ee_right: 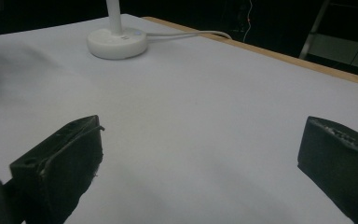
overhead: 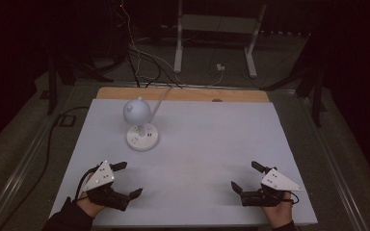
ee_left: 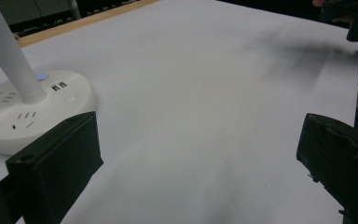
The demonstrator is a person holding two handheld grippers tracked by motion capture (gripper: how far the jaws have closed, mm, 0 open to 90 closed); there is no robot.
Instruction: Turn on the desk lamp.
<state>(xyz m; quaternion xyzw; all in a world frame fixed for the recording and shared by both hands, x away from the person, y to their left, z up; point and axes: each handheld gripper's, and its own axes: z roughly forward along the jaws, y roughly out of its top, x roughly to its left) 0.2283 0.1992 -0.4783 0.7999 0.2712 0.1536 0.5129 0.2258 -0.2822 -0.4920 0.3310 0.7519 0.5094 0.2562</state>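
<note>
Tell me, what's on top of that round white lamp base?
The lamp base carries a white stem, socket slots, two USB ports and a blue light. The left jaw covers its near edge.

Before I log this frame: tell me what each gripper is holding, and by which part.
Nothing is held. The left gripper and right gripper both rest open on the table, jaws apart, short of the lamp.
</note>
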